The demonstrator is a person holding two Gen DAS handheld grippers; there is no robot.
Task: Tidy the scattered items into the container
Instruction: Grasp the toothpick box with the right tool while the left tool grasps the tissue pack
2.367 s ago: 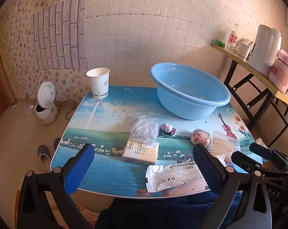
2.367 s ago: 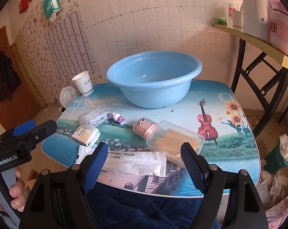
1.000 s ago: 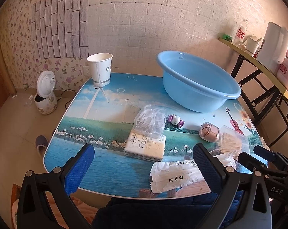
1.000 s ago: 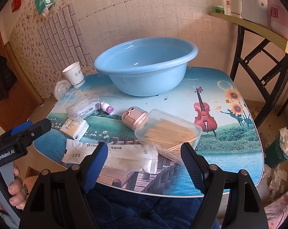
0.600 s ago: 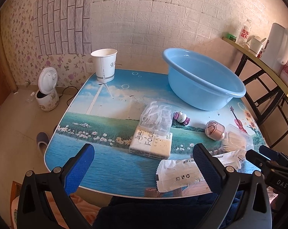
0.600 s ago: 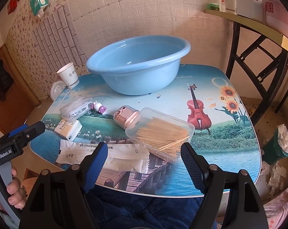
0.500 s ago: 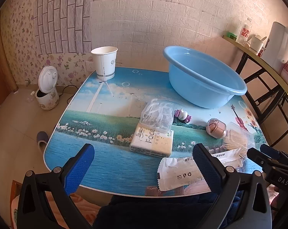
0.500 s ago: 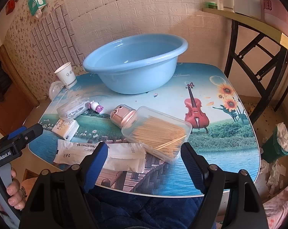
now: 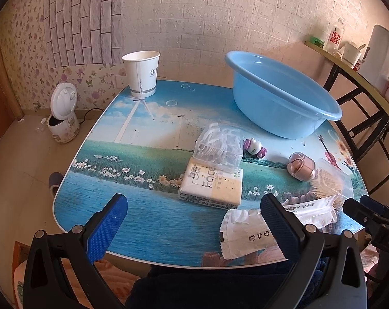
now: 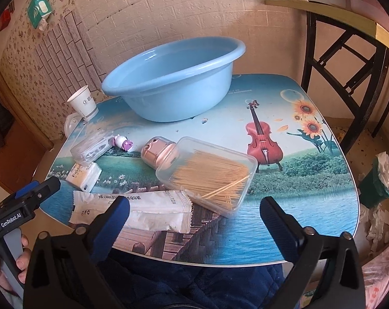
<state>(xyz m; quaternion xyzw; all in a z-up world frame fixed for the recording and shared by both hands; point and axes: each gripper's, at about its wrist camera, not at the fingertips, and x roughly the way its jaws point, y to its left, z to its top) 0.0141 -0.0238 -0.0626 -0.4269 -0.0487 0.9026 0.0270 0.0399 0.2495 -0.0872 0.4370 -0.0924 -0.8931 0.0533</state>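
Right gripper (image 10: 191, 221): fingers spread wide, just been opening, nothing between.
Left gripper (image 9: 194, 219): fingers spread, empty; body reads "GenRobot.AI".
White printed sachet (image 10: 132, 212): by right gripper's left finger, long axis crosswise.
Clear toothpick box (image 10: 207, 175): beyond the fingers, slanting away leftward.
White tissue pack (image 9: 212, 184): "Face".
Light-blue plastic basin (image 10: 179, 77): farthest on the counter (image 10: 310, 180).

Bright warm daylight, fisheye-warped edges

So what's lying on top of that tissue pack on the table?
The clear bag of floss picks rests on the far end of the tissue pack, hiding that edge. The pack's near printed face shows. What lies under the pack cannot be seen.
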